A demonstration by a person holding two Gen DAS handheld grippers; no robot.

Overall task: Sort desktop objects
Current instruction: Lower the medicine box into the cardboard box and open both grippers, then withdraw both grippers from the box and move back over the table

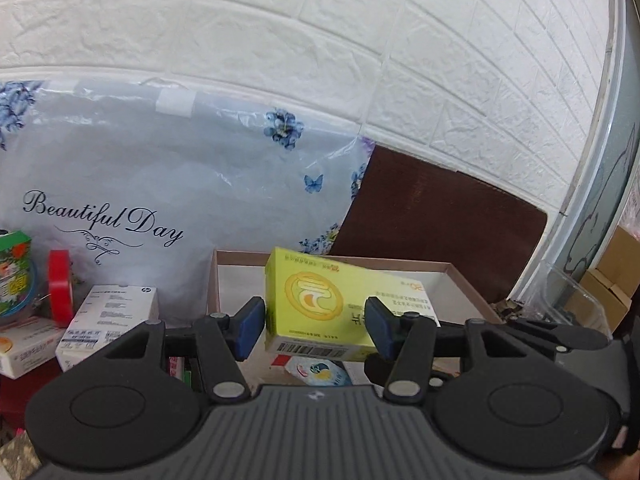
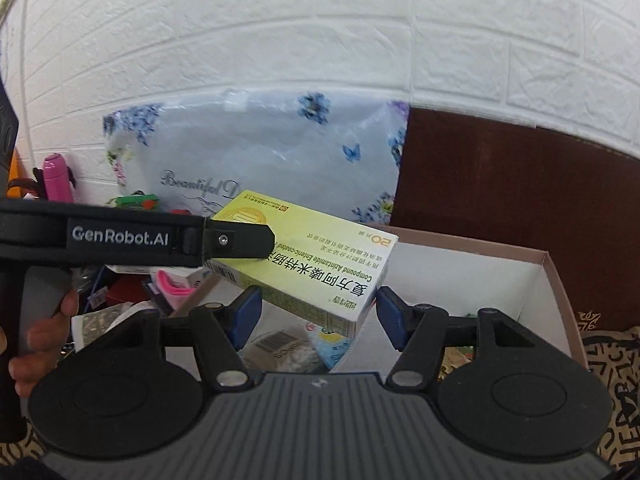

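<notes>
- Yellow-green box (image 1: 320,304): held in the air above the open carton (image 1: 472,280), tilted, barcode end toward the left camera. In the right wrist view the same box (image 2: 320,264) slopes down from upper left to lower right, printed face up.
- Left hand-held gripper (image 1: 316,328): clamped on the box, one blue pad (image 1: 250,330) against each side. From the right wrist view its black finger (image 2: 240,240) lies across the box's upper left corner, and a hand (image 2: 40,332) grips its handle.
- Right hand-held gripper (image 2: 316,316): jaws apart. The box's lower corner sits between the pads in the picture; I cannot tell whether either pad touches it.
- Carton: white inside, brown rim, far end bare. At its near end lie a white pack with a blue and green logo (image 2: 332,344) and a flat grey packet with a barcode (image 2: 276,348).
- Left of the carton: a white labelled box (image 1: 108,324), a red tape roll (image 1: 60,288) on edge, and a green printed container (image 1: 16,276).
- Behind: a floral plastic bag (image 1: 160,184) reading "Beautiful Day", a dark brown board (image 1: 436,216), and a white brick-pattern wall (image 1: 320,40).
</notes>
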